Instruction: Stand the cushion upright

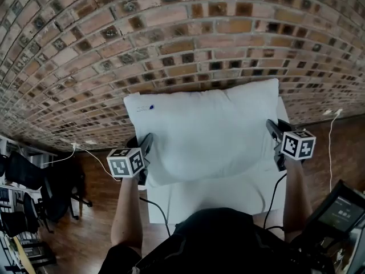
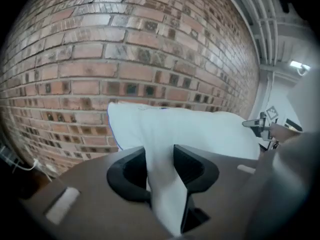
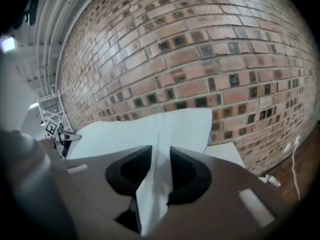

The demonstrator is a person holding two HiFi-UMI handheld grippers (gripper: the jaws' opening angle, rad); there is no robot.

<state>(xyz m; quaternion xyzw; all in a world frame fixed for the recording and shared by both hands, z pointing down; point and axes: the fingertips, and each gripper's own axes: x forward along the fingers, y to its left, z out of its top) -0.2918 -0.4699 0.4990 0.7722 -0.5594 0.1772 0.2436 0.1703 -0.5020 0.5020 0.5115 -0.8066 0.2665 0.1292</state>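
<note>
Red-brown brick wall (image 1: 171,39) rises behind a small white table (image 1: 217,196), and the soft white rectangular cushion (image 1: 205,130) covers most of that table, its far edge close to the bricks and its near edge towards the person. The left gripper (image 1: 146,152) is clamped on a fold of fabric at the cushion's left near side, and the right gripper (image 1: 275,137) pinches the right side in the same way. Both bare forearms reach forward on either side of the cushion, with the grippers tilted somewhat downward towards the wall.
</note>
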